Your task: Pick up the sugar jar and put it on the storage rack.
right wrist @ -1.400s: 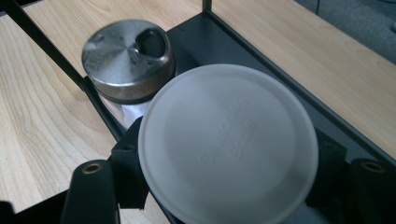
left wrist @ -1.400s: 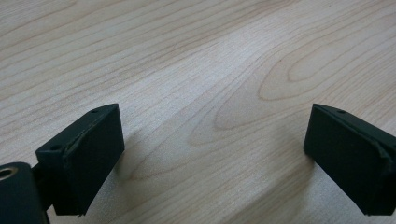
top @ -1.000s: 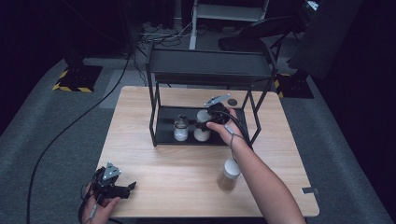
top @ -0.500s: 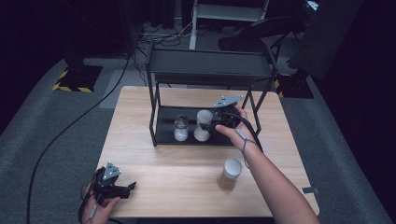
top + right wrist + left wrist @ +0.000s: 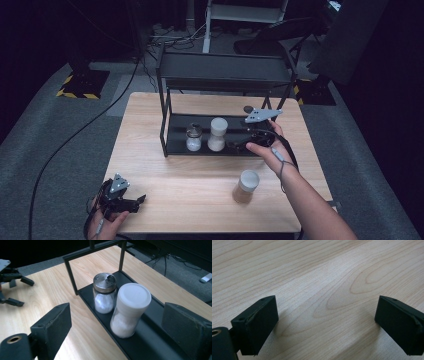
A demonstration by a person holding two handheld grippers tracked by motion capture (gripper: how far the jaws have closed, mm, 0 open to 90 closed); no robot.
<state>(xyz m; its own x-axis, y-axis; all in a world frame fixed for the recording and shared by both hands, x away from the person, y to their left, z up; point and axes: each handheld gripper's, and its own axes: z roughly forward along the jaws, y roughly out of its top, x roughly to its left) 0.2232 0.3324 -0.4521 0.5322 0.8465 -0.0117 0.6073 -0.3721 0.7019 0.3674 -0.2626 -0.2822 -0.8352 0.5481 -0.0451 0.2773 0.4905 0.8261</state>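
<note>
Wooden table point(image 5: 200, 180) bearing a black rack point(image 5: 225, 75). White-capped jar point(image 5: 130, 310) on the lower shelf, touching a metal-topped shaker point(image 5: 104, 296). Right gripper point(image 5: 239, 146) just beside the jar, jaws just opened, empty. Left gripper point(image 5: 137, 201) wide, empty.

The right gripper point(image 5: 239, 145), at centre right of the high view, has just been opening; its jaws stand wide apart with nothing between them, forearm stretching up from the lower right. The left gripper point(image 5: 134, 201), at lower left, rests low, jaws spread wide.
</note>
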